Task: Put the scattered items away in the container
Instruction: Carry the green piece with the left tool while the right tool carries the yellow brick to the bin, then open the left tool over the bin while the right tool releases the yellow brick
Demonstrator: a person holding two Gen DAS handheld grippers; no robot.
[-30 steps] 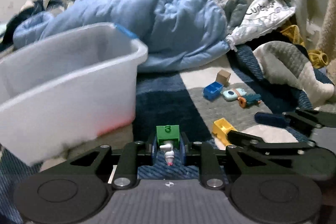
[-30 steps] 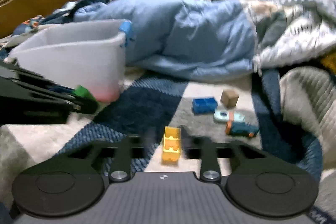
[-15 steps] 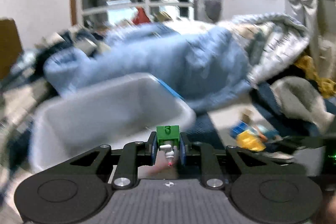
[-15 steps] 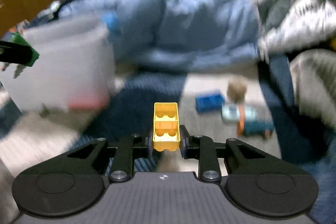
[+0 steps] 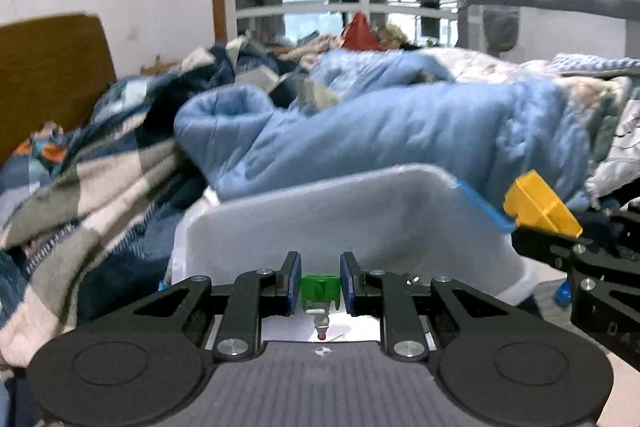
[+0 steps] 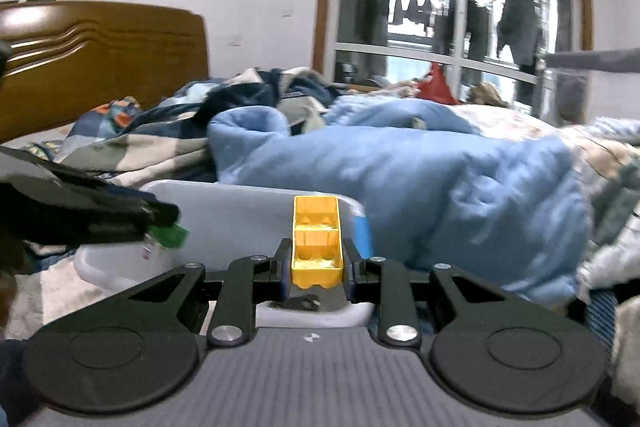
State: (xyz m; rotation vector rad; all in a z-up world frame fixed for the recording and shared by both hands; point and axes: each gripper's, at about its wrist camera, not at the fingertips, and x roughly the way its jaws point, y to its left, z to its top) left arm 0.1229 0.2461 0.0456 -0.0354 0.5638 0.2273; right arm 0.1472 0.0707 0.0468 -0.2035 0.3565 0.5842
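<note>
Bedroom with an unmade bed, a wooden headboard [image 6: 100,47] and a window with clothes hanging outside; a rumpled blue duvet [image 5: 400,131] lying behind a white plastic container [image 5: 360,223] with a blue handle

Holding one piece in each gripper: left gripper [image 5: 320,285] with fingers clamped on one green block [image 5: 319,287], right gripper [image 6: 316,265] with fingers clamped on one yellow brick [image 6: 317,243]. Having just closed on the yellow brick, which a second ago was lying on the bed between parted fingers

Now raised off the bedding and swung toward the container, both pieces hovering near its rim: green block over the near wall in the left view, yellow brick beside the blue handle. Likely meaning the carry is nearly done and the drop is next

Counting: one container, two grippers, two held pieces. Also showing one small blue piece [image 5: 562,293] on the bed, right of the container; contents of the container not visible
</note>
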